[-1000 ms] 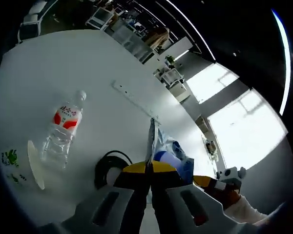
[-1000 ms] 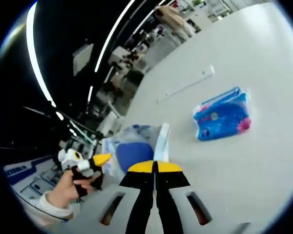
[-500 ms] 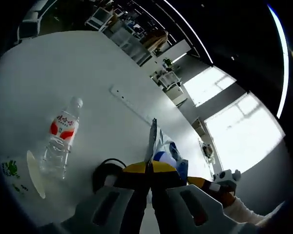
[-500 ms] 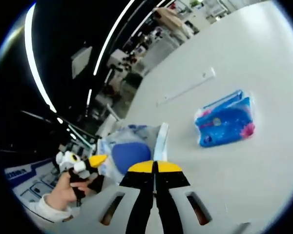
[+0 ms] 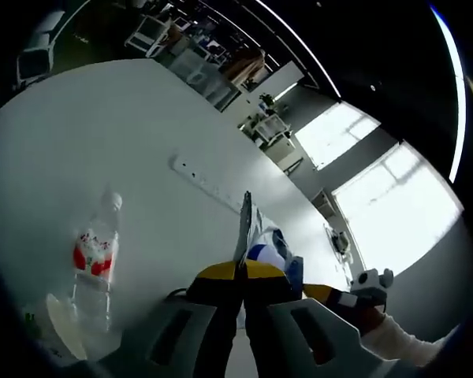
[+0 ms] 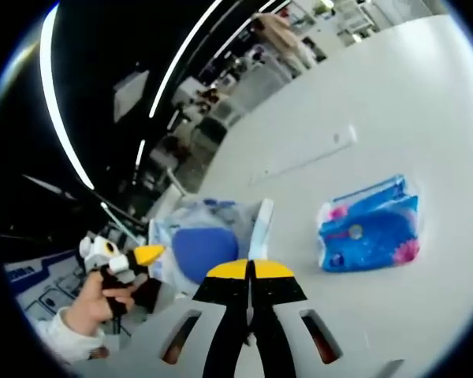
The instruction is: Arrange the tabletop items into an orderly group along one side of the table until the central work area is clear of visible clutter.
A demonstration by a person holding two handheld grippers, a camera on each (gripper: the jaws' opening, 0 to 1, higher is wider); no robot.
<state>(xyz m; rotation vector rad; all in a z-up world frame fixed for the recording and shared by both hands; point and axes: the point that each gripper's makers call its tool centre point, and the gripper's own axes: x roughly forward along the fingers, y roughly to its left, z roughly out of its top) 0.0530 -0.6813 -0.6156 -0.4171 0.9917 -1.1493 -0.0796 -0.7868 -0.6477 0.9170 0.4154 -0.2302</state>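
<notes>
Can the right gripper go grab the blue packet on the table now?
Probably not yet. The right gripper is shut on a clear bag that the left gripper pinches too. The way to the blue packet across the table looks free.

Open tabletop — bottle left

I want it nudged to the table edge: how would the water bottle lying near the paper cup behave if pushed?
The water bottle lies on its side on the smooth table, so it would probably roll. It looks like clear, thin plastic, likely light and easily dented. A sideways push might send it into the paper cup.
</notes>
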